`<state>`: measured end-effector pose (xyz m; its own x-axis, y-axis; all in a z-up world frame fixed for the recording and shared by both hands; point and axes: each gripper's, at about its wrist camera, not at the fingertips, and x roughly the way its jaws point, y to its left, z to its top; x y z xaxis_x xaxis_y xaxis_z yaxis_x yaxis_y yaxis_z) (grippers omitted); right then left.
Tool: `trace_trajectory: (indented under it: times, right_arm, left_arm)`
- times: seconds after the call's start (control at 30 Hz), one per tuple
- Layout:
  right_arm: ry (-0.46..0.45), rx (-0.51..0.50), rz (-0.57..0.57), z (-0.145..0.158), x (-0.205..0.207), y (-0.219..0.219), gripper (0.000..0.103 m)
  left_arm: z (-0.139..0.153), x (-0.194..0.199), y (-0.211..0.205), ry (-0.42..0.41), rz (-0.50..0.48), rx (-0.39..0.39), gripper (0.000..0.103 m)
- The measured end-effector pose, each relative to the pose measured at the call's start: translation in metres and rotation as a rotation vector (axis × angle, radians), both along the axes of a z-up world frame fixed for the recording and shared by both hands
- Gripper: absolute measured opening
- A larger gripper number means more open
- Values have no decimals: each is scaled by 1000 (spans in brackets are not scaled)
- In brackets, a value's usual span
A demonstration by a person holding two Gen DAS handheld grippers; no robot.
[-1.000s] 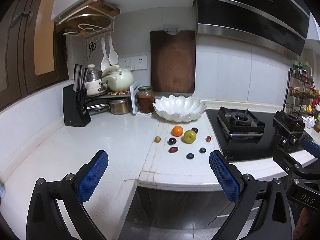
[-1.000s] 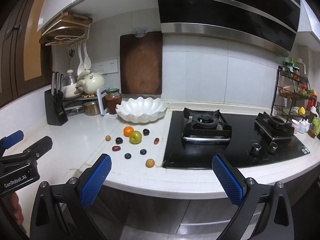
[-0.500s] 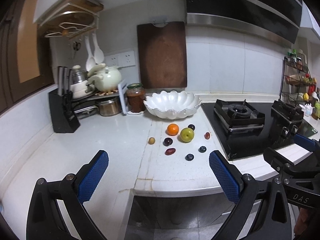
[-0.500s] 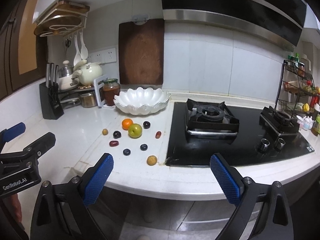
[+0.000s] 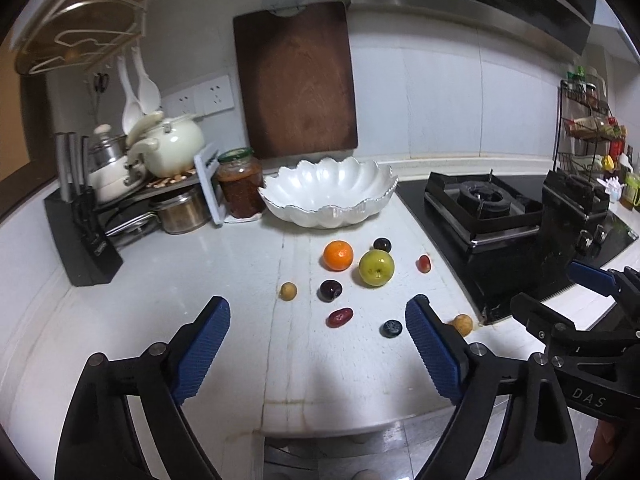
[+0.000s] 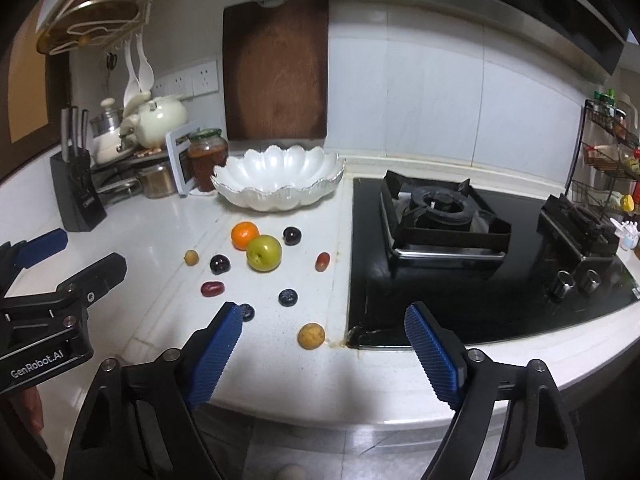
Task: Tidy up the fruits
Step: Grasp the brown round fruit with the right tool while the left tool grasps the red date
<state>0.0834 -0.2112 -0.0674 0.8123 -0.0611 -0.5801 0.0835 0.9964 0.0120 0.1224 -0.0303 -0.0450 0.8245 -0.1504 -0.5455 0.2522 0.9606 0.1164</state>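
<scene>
Fruits are spread on the white counter (image 5: 120,320) ahead of both grippers: an orange (image 5: 338,255) and green apple (image 5: 376,268) side by side, dark plums, small red and tan pieces, and blueberries around them. The oblong red fruit (image 5: 339,317) is laid roughly crosswise, just beyond the left gripper (image 5: 316,316). A tan round fruit (image 6: 311,335) is seen between the blue fingers of the right gripper (image 6: 324,328), untouched. Both sets of jaws have just been closing, yet are held wide, nothing gripped. The white scalloped bowl (image 5: 372,196) is set behind the fruits, empty.
</scene>
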Motion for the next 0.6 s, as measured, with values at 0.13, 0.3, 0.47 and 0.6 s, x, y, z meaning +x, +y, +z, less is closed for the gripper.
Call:
trace_trajectory:
  times: [0.13, 0.3, 0.47, 0.6]
  right_arm:
    - [44, 4, -1, -14, 20, 2, 78]
    - [98, 22, 2, -30, 38, 5, 74]
    - [163, 28, 8, -49, 57, 11, 67]
    - [208, 40, 9, -63, 67, 11, 63]
  left_arm:
    - [-16, 24, -3, 38, -23, 18, 84]
    - [-37, 51, -5, 99, -49, 13, 81]
    - [-60, 72, -9, 156, -67, 18, 75]
    - [-77, 86, -10, 198, -80, 16, 72]
